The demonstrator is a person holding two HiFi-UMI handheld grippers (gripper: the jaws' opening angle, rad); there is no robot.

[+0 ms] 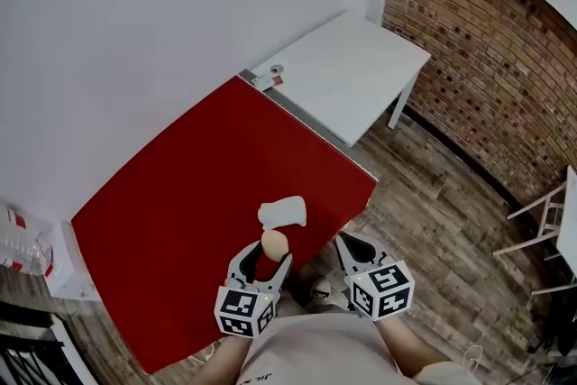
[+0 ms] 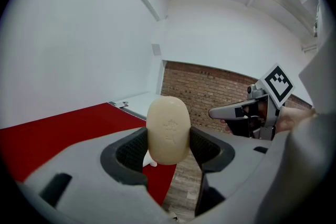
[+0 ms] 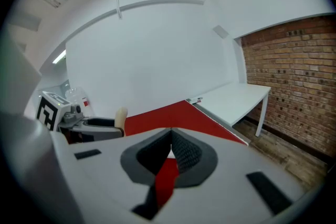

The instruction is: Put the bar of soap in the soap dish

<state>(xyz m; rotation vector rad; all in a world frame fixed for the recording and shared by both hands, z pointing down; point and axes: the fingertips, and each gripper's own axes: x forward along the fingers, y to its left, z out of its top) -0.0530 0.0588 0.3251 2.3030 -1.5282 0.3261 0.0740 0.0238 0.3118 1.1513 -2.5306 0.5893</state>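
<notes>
A beige oval bar of soap (image 1: 274, 242) (image 2: 168, 131) stands upright between the jaws of my left gripper (image 1: 268, 252) (image 2: 168, 145), which is shut on it just above the near edge of the red table (image 1: 198, 185). The white soap dish (image 1: 283, 212) lies on the red top just beyond the soap; in the left gripper view only a sliver of the dish (image 2: 150, 163) shows under the soap. My right gripper (image 1: 350, 244) (image 3: 170, 148) hovers to the right, off the table's edge over the floor, jaws shut with nothing in them. The right gripper view shows the soap (image 3: 121, 117) from the side.
A white table (image 1: 352, 72) adjoins the red one at the far right, with a small object (image 1: 270, 77) at its near corner. A brick wall (image 1: 487, 59) and white chair frames (image 1: 550, 221) stand to the right. Plastic bottles (image 1: 18, 239) sit at the left. The floor is wood plank.
</notes>
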